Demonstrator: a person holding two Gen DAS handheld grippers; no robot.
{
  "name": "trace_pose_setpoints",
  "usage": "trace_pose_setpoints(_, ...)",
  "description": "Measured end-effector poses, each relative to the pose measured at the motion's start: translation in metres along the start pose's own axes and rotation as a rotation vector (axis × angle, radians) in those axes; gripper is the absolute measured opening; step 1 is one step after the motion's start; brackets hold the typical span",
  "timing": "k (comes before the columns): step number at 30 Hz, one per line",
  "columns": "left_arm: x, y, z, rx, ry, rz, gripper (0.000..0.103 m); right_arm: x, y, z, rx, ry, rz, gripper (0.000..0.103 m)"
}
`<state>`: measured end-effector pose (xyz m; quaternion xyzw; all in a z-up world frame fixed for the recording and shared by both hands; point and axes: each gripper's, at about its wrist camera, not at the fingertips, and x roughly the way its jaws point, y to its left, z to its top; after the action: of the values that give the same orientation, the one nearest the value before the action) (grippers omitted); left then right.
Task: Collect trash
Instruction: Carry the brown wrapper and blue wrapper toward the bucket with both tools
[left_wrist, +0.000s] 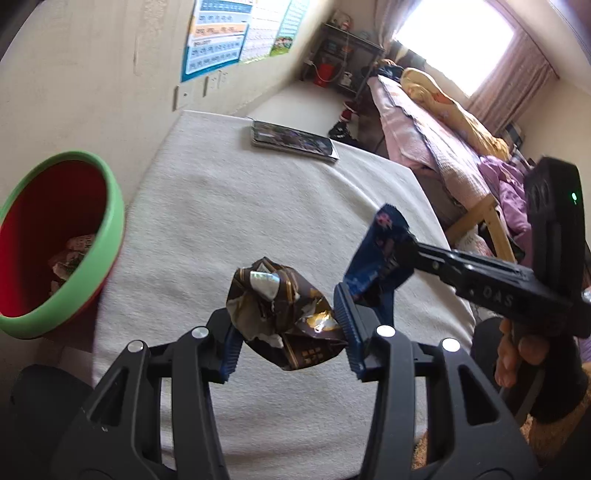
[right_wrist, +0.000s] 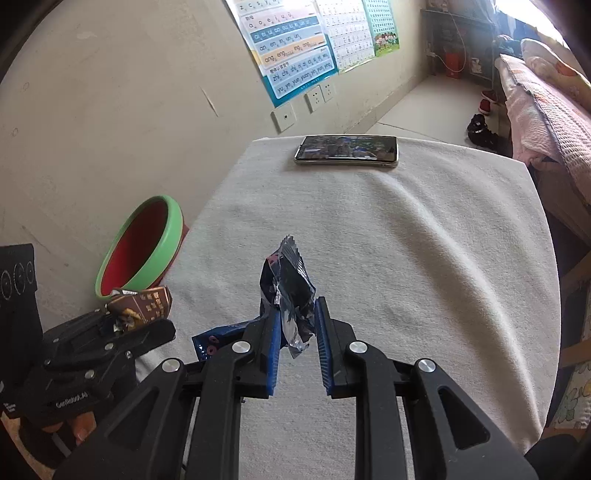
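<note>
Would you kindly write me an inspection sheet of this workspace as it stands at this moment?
Surface: table under a white cloth, wrinkled, no loose trash seen on it.
Job's things: crumpled brown wrapper and blue wrapper, both lifted off the cloth; red bin with green rim beside the table's left edge, scraps already inside.
Clutter: phone lying flat near the far edge.
Grippers: left gripper shut on the brown wrapper; right gripper shut on the blue wrapper.
Cables: a cord hangs at the far shelf; none on the table.
Surroundings: posters and wall sockets, bed, bright window, shoes on the floor.
</note>
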<state>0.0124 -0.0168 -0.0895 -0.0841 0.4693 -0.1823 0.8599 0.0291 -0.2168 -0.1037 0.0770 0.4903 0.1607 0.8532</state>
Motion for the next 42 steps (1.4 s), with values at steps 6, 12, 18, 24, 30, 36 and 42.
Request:
trace_pose_setpoints(6, -0.011, 0.018, 0.005, -0.041, -0.040, 0.038, 0.044, 0.002, 0.017, 0.002, -0.051, 0.002, 0.006, 0.019)
trace_pose_setpoints(12, -0.021, 0.036, 0.008, -0.081, -0.072, 0.076, 0.044, 0.005, 0.034, 0.004, -0.091, 0.006, 0.019, 0.019)
trace_pose_setpoints(18, -0.027, 0.050, 0.008, -0.106, -0.085, 0.105, 0.044, 0.007, 0.050, 0.006, -0.129, 0.012, 0.033, 0.019)
trace_pose_setpoints(24, -0.032, 0.067, 0.007, -0.138, -0.094, 0.135, 0.044, 0.014, 0.068, 0.008, -0.177, 0.022, 0.051, 0.019)
trace_pose_setpoints(30, -0.039, 0.082, 0.010, -0.164, -0.116, 0.168, 0.044, 0.024, 0.089, 0.011, -0.234, 0.029, 0.064, 0.019)
trace_pose_setpoints(36, -0.044, 0.098, 0.011, -0.188, -0.128, 0.206, 0.044, 0.035, 0.109, 0.018, -0.292, 0.030, 0.072, 0.019)
trace_pose_setpoints(42, -0.048, 0.111, 0.009, -0.212, -0.130, 0.237, 0.044, 0.044, 0.124, 0.026, -0.329, 0.029, 0.090, 0.019)
